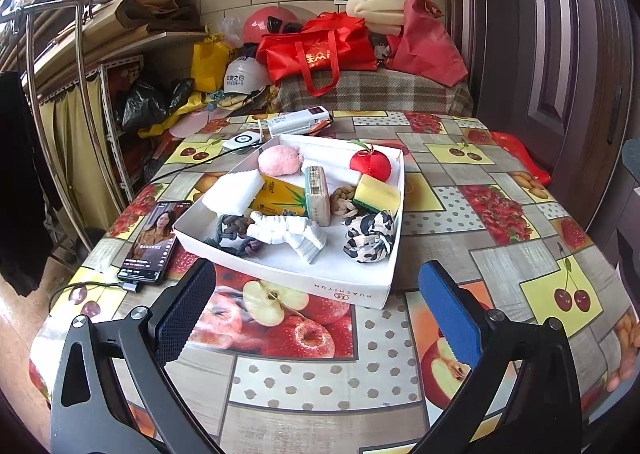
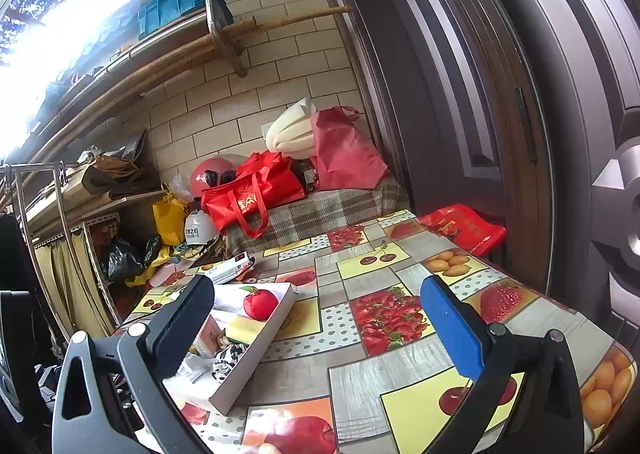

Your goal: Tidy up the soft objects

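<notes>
A white cardboard tray [image 1: 340,288] sits on the fruit-print table and holds soft things: a white sponge [image 1: 234,193], a pink plush [image 1: 279,160], a red plush apple [image 1: 370,164], a yellow-green sponge [image 1: 377,194], a leopard-print scrunchie [image 1: 370,238], white socks [image 1: 286,234], a grey rope knot [image 1: 232,232] and tissue packs [image 1: 318,193]. My left gripper [image 1: 316,314] is open and empty, just in front of the tray. My right gripper [image 2: 318,328] is open and empty, above the table to the right of the tray [image 2: 256,362]; the red apple [image 2: 260,302] shows there.
A phone [image 1: 154,242] with a cable lies left of the tray. A power bank [image 1: 298,121] and a white charger [image 1: 240,141] lie behind it. Red bags [image 1: 320,49], helmets and foam sit on a bench beyond. A door [image 2: 500,93] stands at the right.
</notes>
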Demonstrator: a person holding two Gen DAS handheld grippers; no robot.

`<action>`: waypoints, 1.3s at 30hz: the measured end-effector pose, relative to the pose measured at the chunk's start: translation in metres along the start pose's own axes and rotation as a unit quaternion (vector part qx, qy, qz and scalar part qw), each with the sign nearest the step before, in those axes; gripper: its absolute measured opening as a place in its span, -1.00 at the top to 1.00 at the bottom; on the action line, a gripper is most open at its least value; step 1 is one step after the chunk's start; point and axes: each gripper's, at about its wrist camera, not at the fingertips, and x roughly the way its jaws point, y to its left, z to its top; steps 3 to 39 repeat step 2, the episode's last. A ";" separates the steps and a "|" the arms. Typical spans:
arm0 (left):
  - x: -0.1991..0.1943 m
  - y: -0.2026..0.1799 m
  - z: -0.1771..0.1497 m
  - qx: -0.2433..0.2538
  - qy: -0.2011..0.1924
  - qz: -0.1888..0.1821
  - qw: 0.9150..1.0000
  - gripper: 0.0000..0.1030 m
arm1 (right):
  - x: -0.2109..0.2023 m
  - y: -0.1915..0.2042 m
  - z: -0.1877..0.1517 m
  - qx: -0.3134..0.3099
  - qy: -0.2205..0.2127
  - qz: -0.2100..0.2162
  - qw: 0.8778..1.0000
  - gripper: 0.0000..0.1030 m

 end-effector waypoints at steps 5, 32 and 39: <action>0.001 0.001 0.000 0.002 -0.002 0.000 1.000 -0.99 | 0.001 0.000 -0.001 0.001 0.002 0.000 1.000 -1.00; 0.001 0.001 0.000 0.002 -0.002 0.000 1.000 -0.99 | 0.001 0.000 -0.001 0.001 0.002 0.000 1.000 -1.00; 0.001 0.001 0.000 0.002 -0.002 0.000 1.000 -0.99 | 0.001 0.000 -0.001 0.001 0.002 0.000 1.000 -1.00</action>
